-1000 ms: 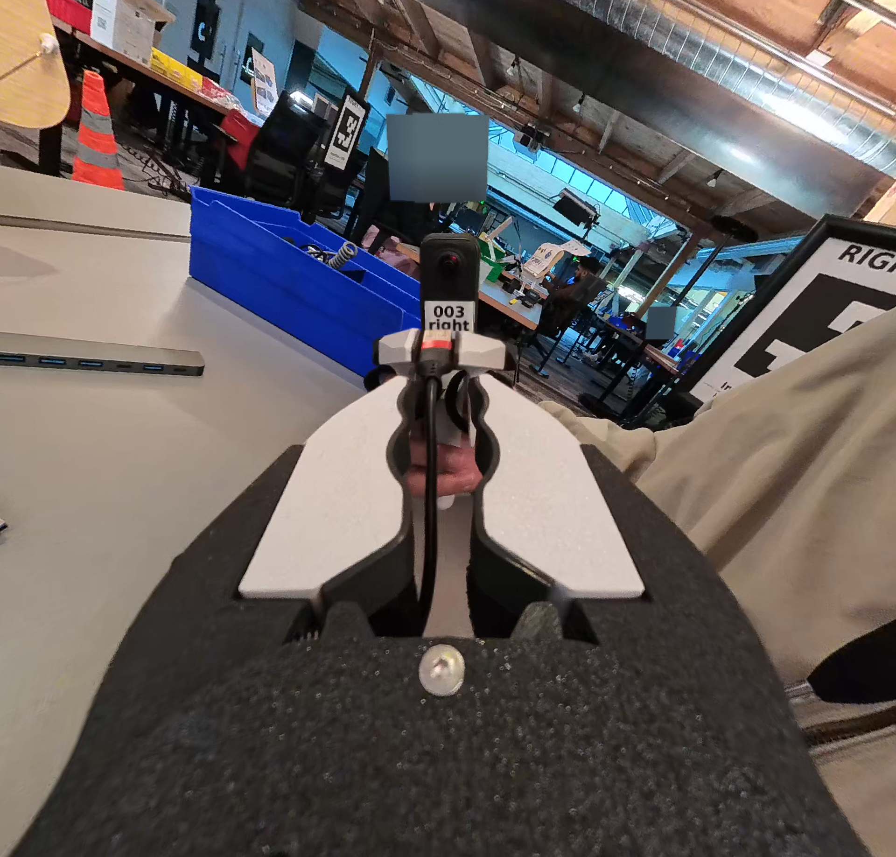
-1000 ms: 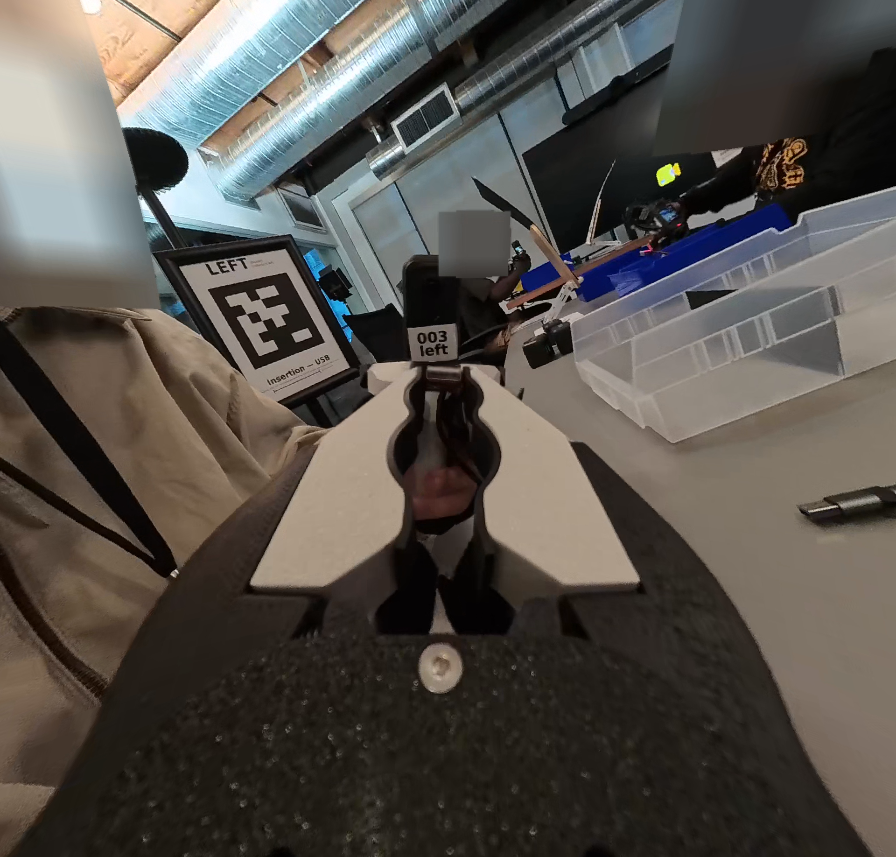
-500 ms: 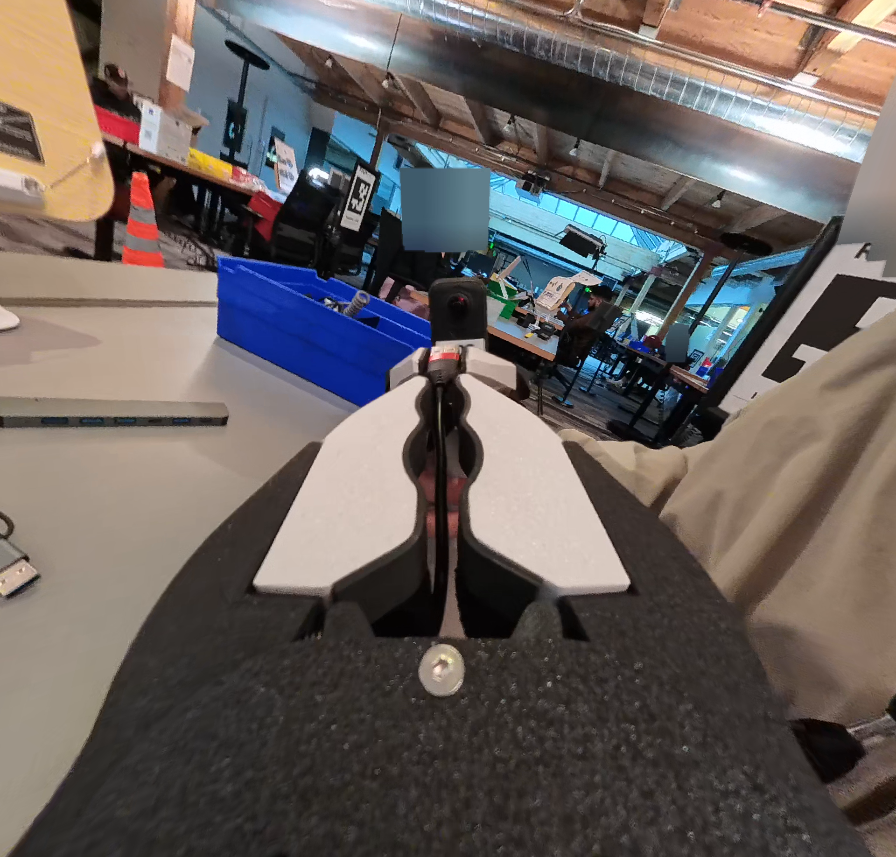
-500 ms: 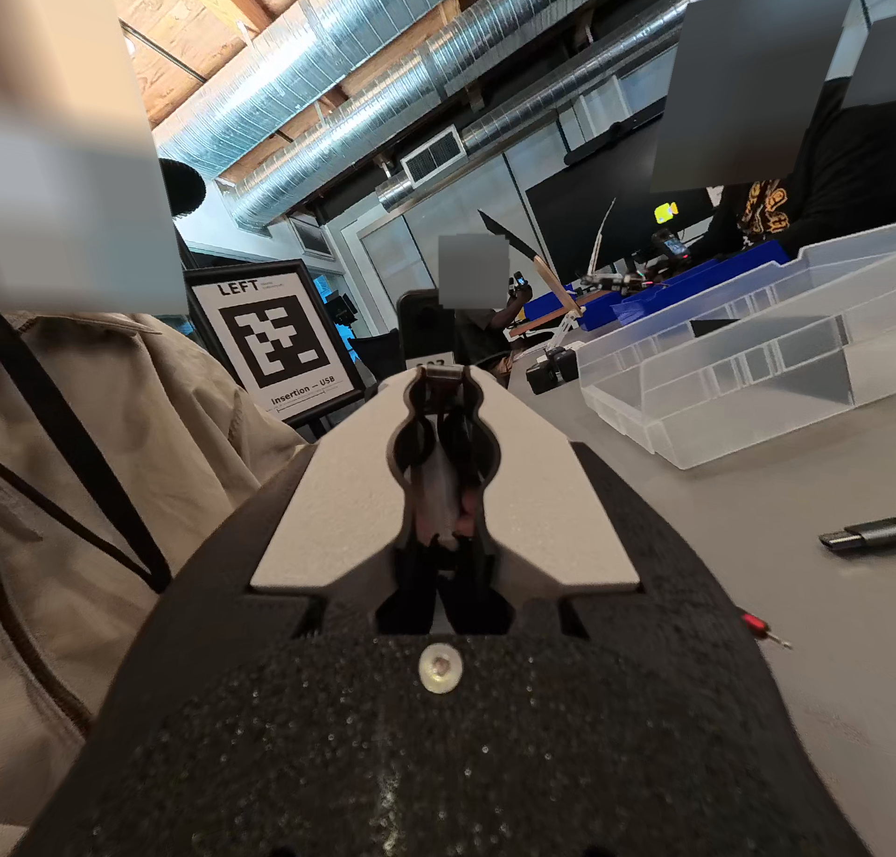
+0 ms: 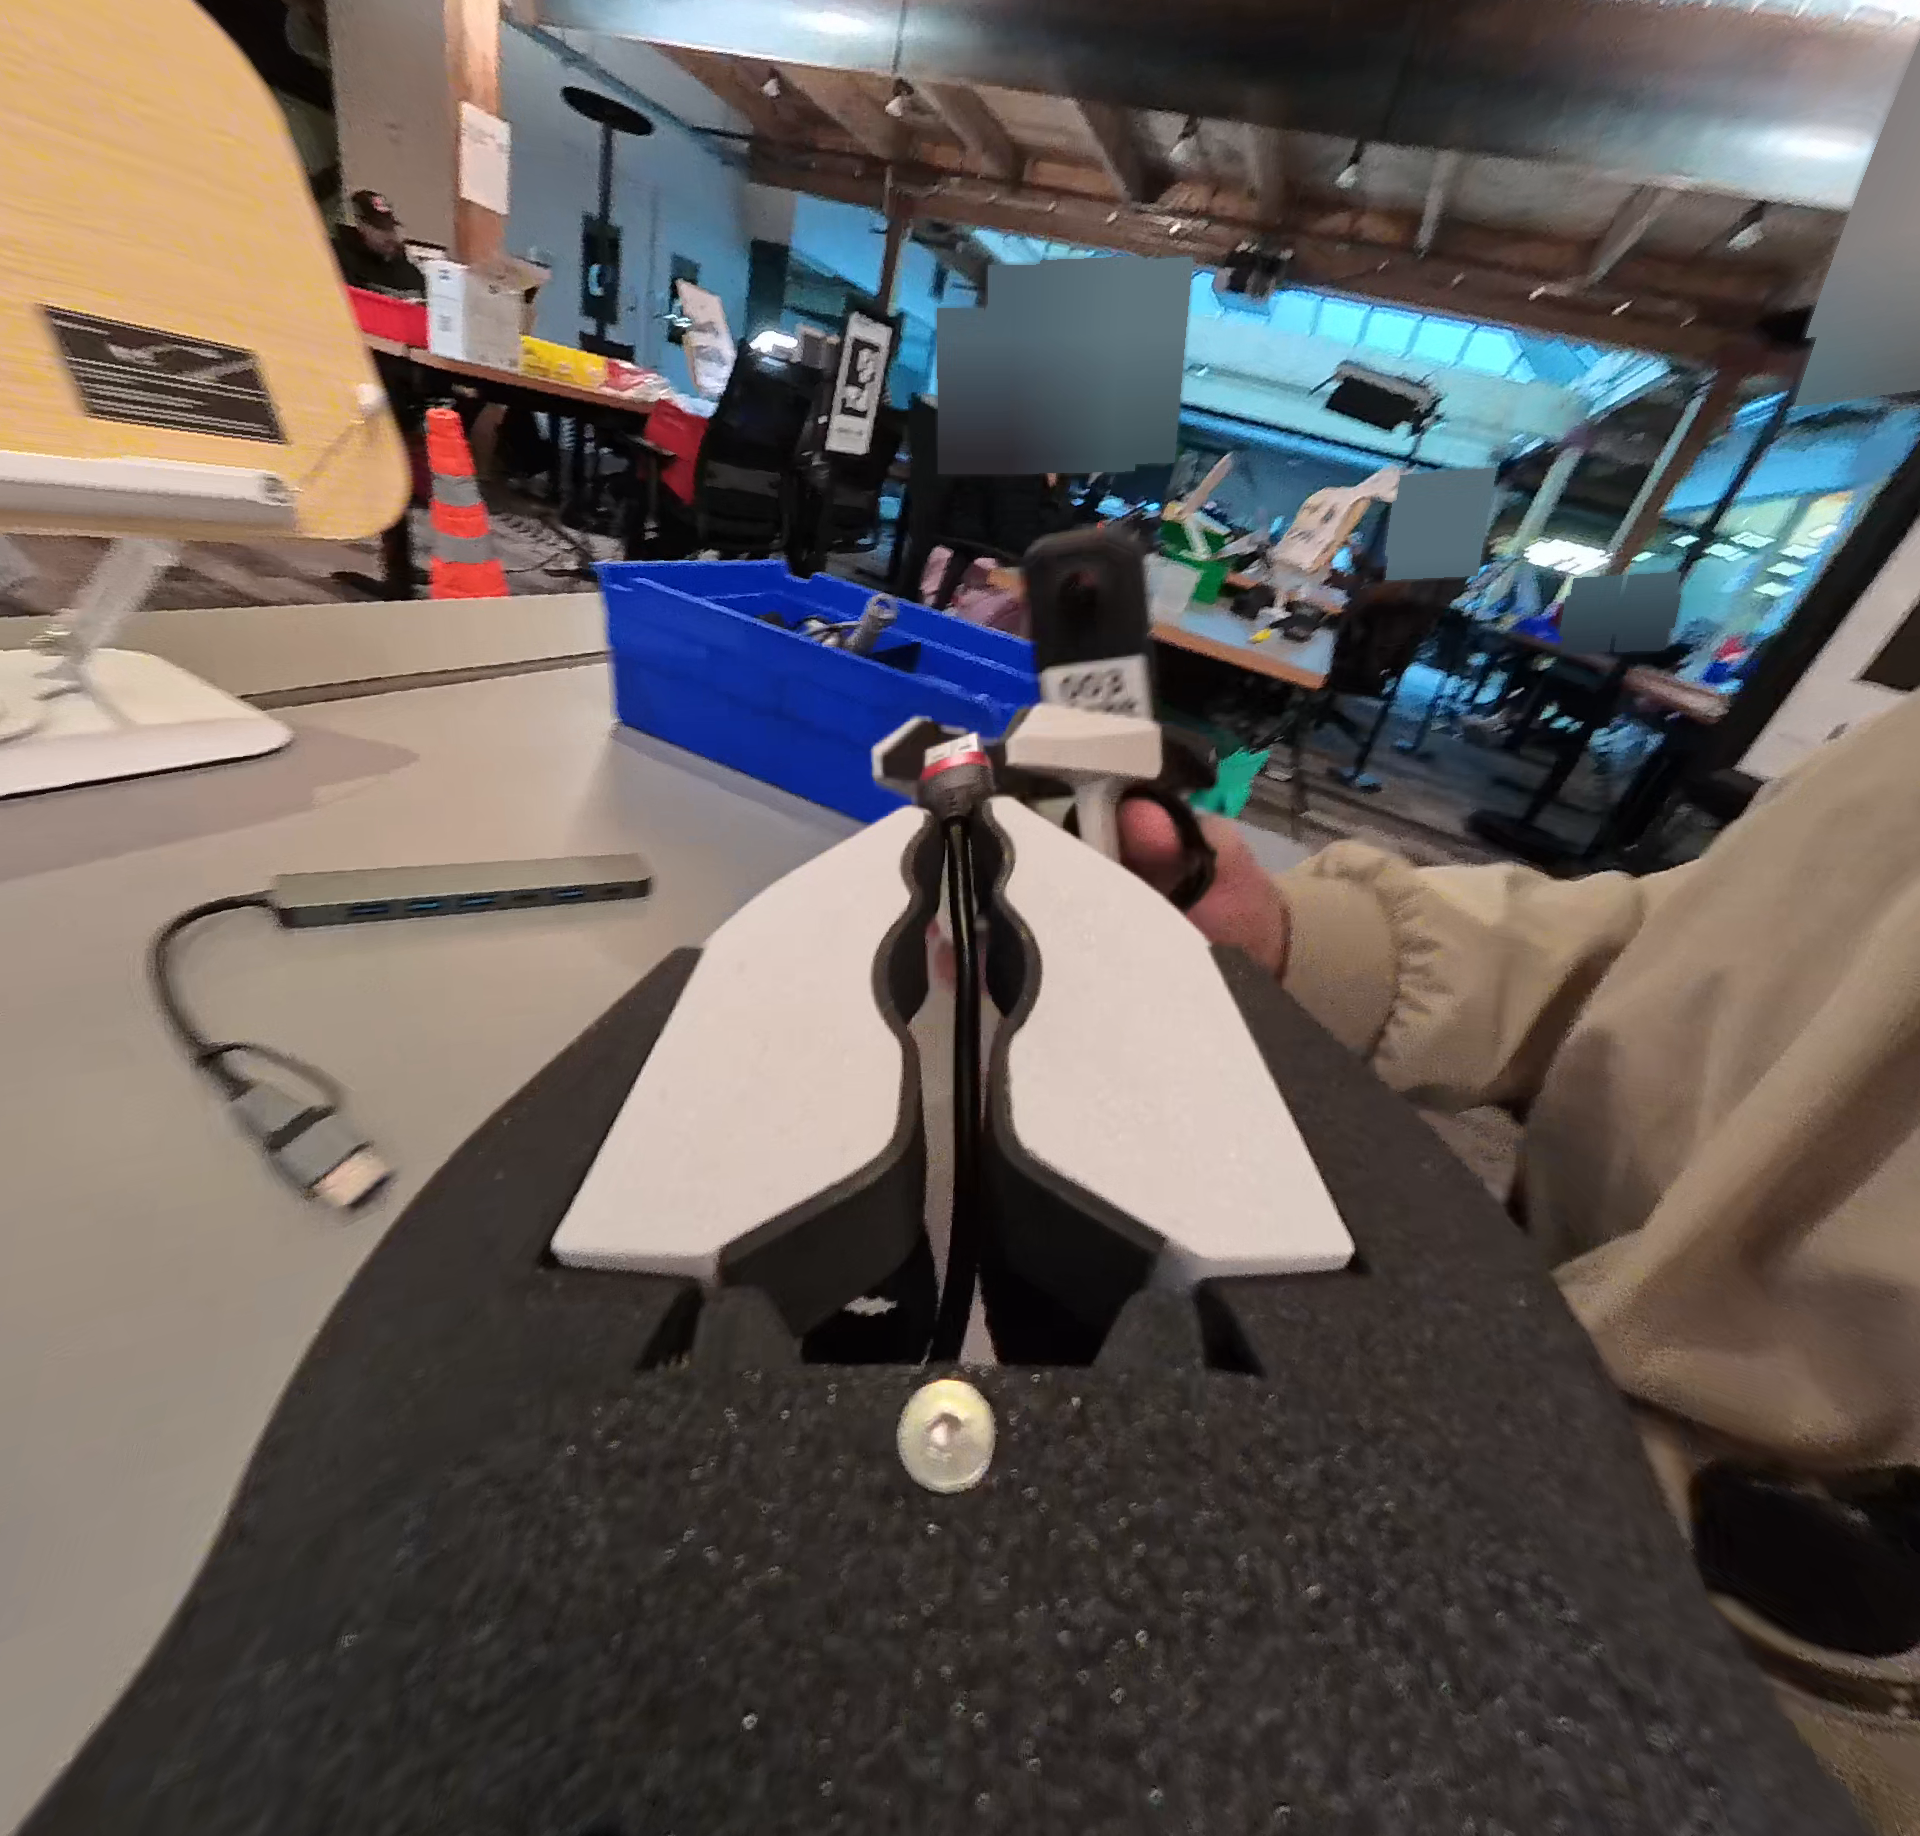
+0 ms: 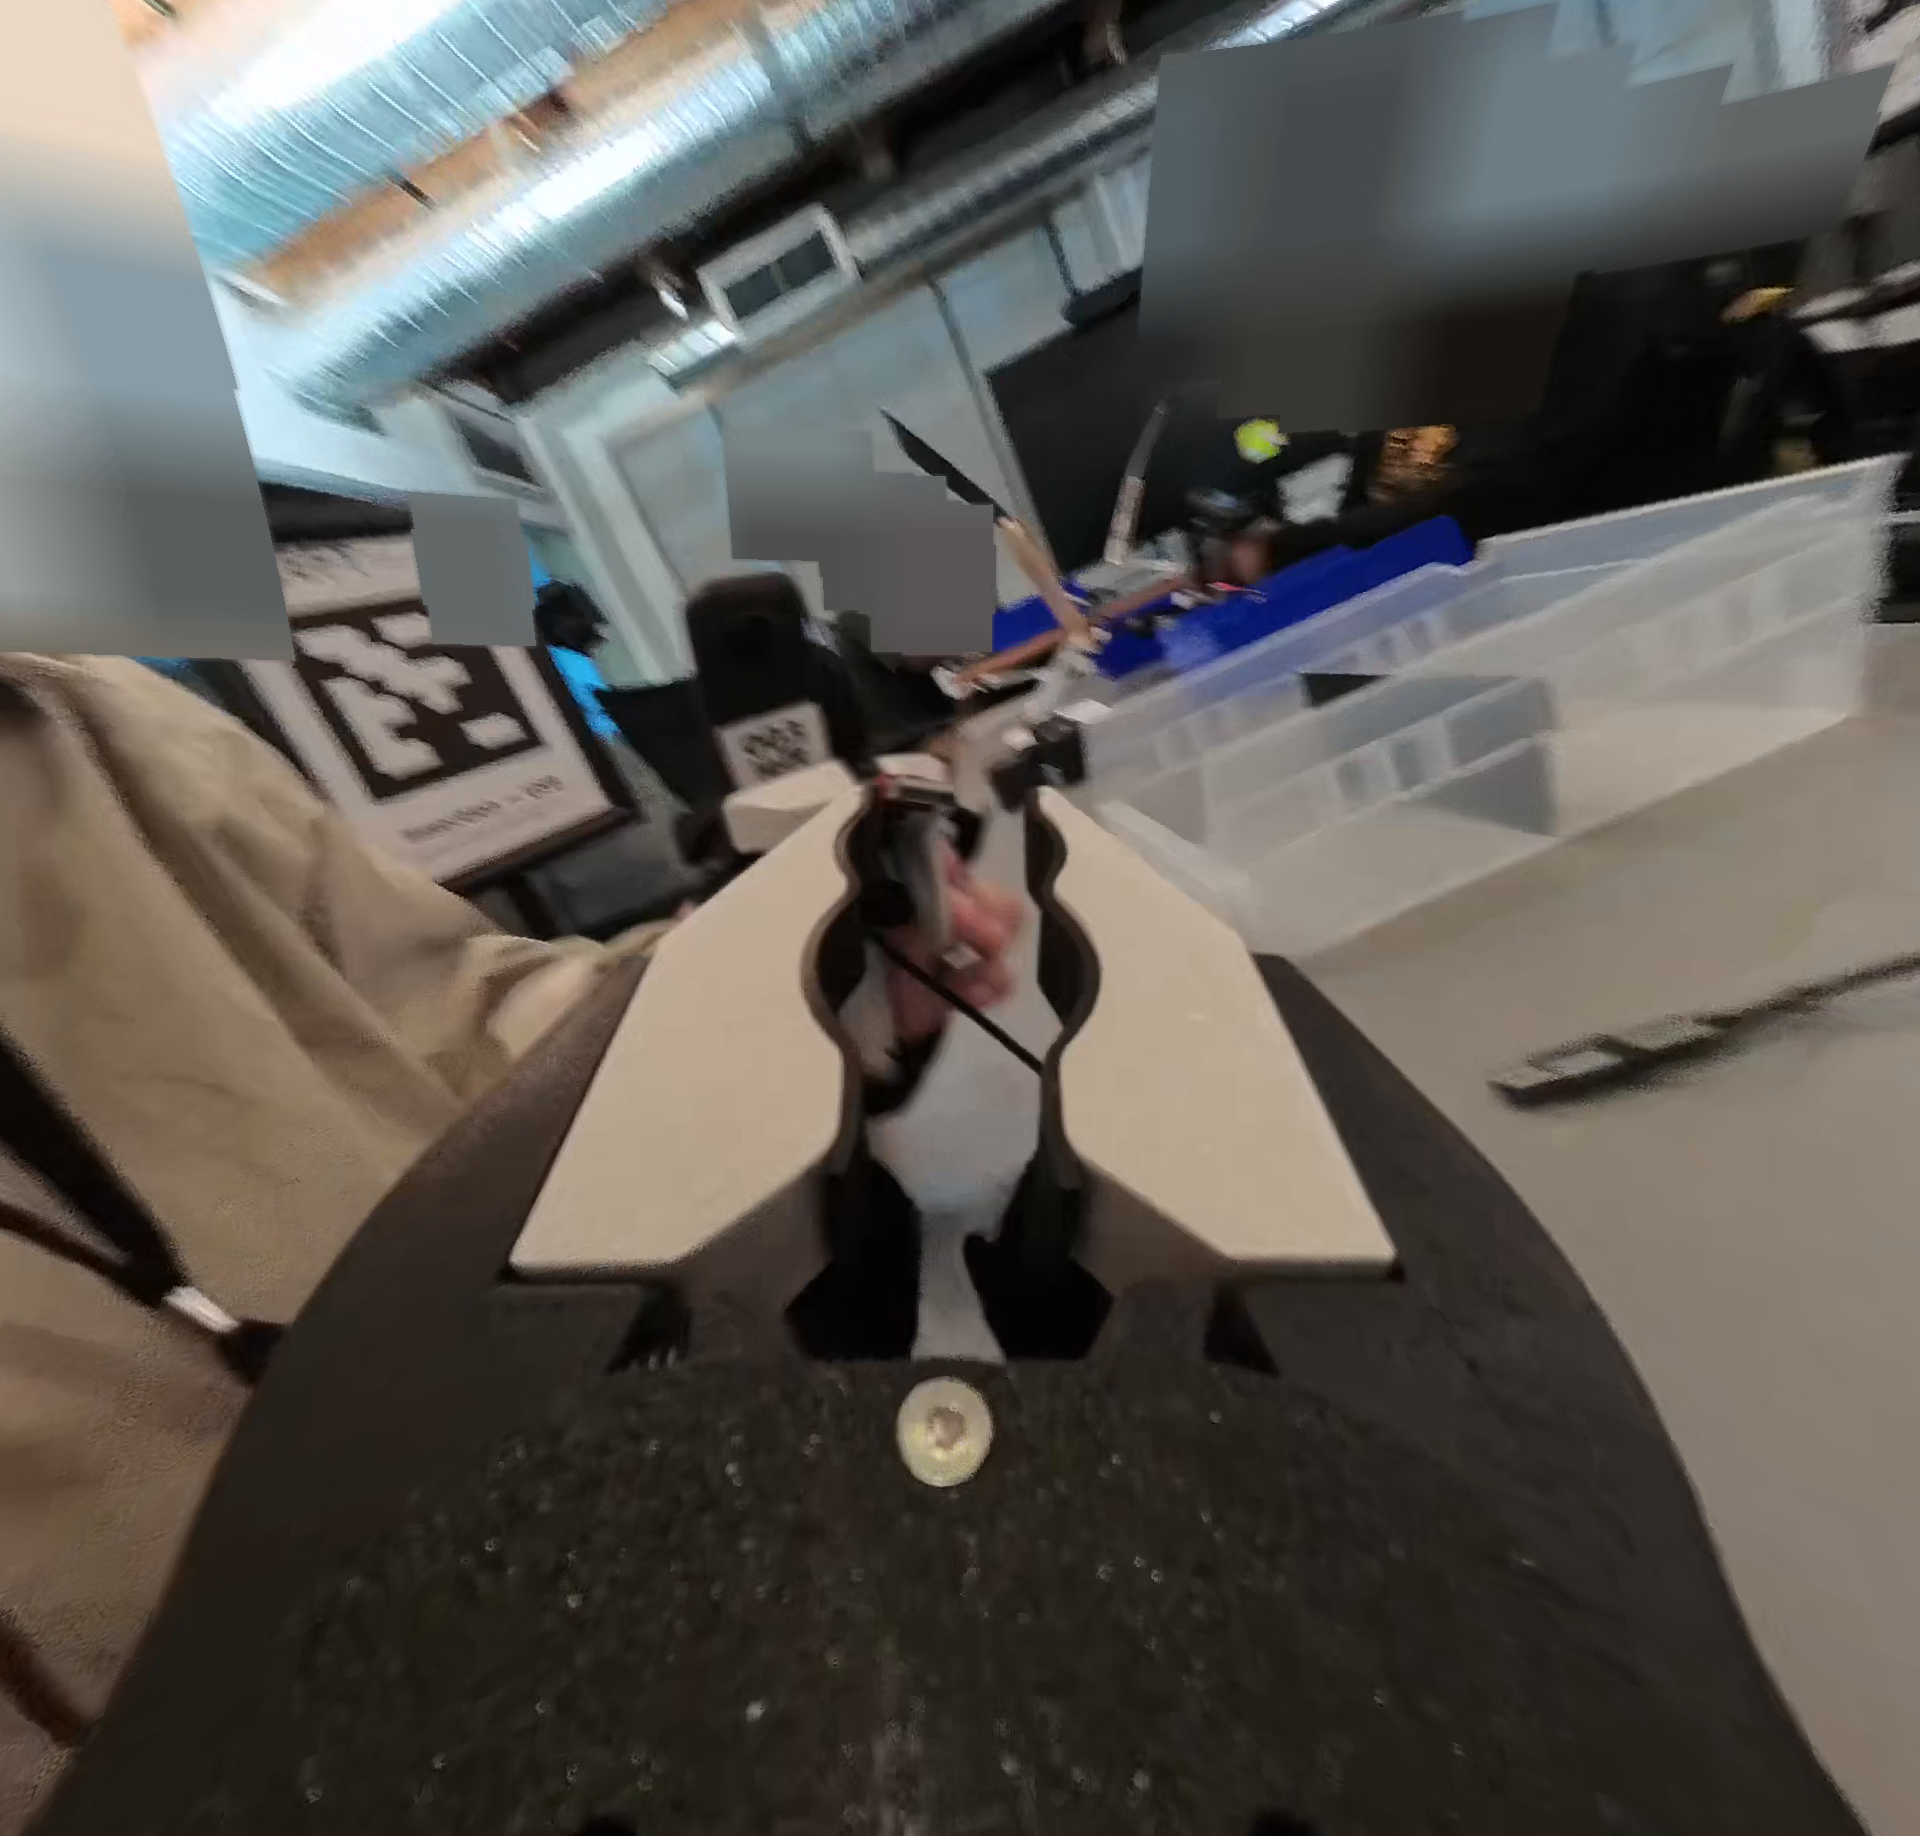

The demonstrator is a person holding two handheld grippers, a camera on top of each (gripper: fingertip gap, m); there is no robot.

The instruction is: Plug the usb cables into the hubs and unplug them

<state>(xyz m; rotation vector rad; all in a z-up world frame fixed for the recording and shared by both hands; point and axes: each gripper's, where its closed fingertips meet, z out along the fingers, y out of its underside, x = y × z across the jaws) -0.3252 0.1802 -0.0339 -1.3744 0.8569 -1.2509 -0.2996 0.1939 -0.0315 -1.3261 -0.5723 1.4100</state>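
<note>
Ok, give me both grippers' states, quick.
Left gripper: shut on the cable.
Right gripper: open, holding nothing.

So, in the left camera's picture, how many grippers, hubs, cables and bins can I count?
Grippers: 2, the left gripper and the right gripper
USB hub: 1
Cables: 2, the black cable clamped in the left gripper and the hub's own lead
Blue bin: 1
Total: 6
</note>
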